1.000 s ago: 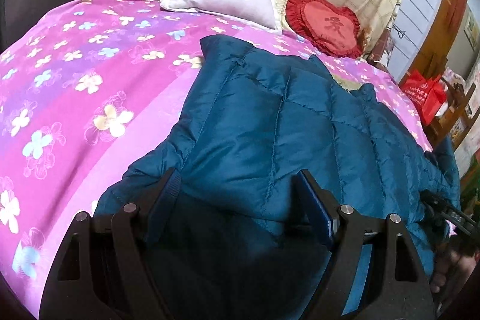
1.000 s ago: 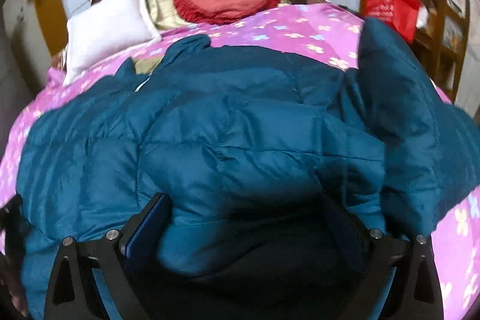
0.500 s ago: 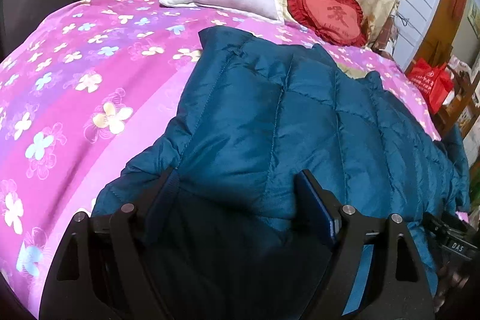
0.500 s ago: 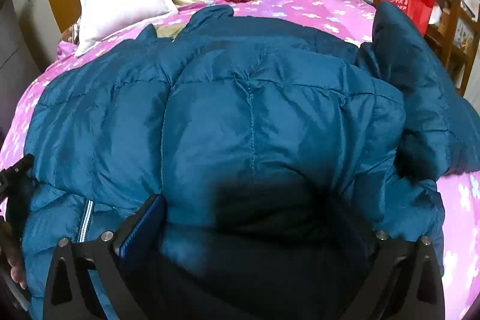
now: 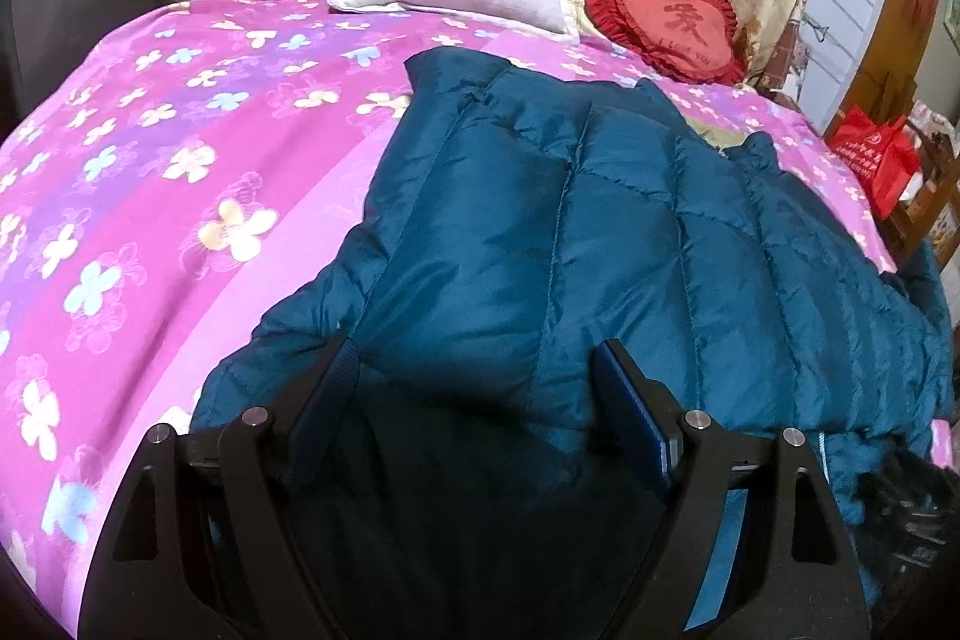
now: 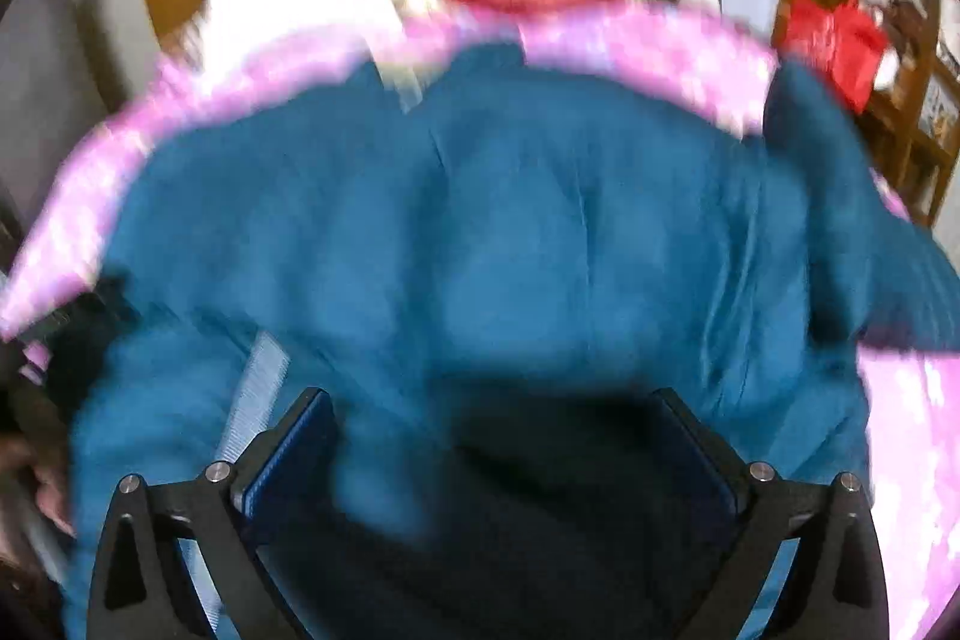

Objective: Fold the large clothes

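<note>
The teal down jacket (image 5: 600, 232) lies folded across the pink bed (image 5: 150, 172); over the last second its near hem has settled flat, so this fold looks finished. Left gripper (image 5: 474, 388) and right gripper (image 6: 492, 436) stay spread, jacket between the fingers

Motion blur smears the whole right wrist view, and the blue jacket (image 6: 510, 232) hides the bed (image 6: 630, 40) beneath it.

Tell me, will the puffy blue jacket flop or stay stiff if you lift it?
The blue jacket would probably flop and sag, since it already drapes in soft folds. Its puffy quilted panels suggest it is light for its size. The shiny fabric may be slippery.
</note>
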The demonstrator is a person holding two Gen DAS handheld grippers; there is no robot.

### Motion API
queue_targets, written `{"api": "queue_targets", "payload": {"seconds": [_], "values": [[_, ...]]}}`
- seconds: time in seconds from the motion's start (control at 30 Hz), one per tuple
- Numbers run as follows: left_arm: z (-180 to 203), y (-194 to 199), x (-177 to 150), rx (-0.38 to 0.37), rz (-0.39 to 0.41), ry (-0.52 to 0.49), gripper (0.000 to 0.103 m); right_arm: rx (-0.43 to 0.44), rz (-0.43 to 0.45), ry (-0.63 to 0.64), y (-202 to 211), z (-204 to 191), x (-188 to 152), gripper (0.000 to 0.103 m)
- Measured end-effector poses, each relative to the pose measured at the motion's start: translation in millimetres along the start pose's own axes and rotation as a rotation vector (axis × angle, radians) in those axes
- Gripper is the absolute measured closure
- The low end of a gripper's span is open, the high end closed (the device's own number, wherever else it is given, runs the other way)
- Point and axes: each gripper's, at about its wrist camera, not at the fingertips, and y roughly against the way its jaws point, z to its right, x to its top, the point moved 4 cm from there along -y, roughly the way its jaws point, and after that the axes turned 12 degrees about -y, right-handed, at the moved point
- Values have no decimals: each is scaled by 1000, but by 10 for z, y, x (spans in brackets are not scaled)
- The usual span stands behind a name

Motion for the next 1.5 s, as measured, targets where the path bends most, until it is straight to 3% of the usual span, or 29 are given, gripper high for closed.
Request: {"api": "queue_targets", "payload": {"seconds": [0.17,0.37,0.47,0.63,0.8,0.97,1.13,1.2,1.33,1.37,1.4,1.5], "values": [[25,219,-155,50,-13,-42,22,-2,164,-32,660,291,-191,0],[109,493,-548,-16,-9,-105,22,-110,310,-162,1349,1116,-558,0],[89,553,-630,-31,-12,-91,22,-122,288,-300,1638,1722,-642,0],[93,590,-655,-35,-8,-83,22,-242,247,-317,2107,2501,-714,0],[106,596,-656,-29,-7,-85,22,-243,209,-507,2390,3387,-700,0],[79,613,-653,-38,5,-70,22,-209,195,-618,2142,3965,-382,0],[47,635,-638,-48,24,-47,22,-151,172,-698,1461,4438,155,0],[55,632,-630,-44,25,-45,22,-84,176,-736,1107,4600,399,0],[90,625,-624,-23,21,-62,22,-79,132,-755,476,4840,767,0],[94,624,-624,-21,21,-65,22,-82,101,-756,339,4872,804,0],[94,624,-623,-18,21,-66,22,-143,122,-696,266,4849,914,0],[80,620,-627,-10,21,-63,22,-242,78,-553,14,4709,1072,0]]}}
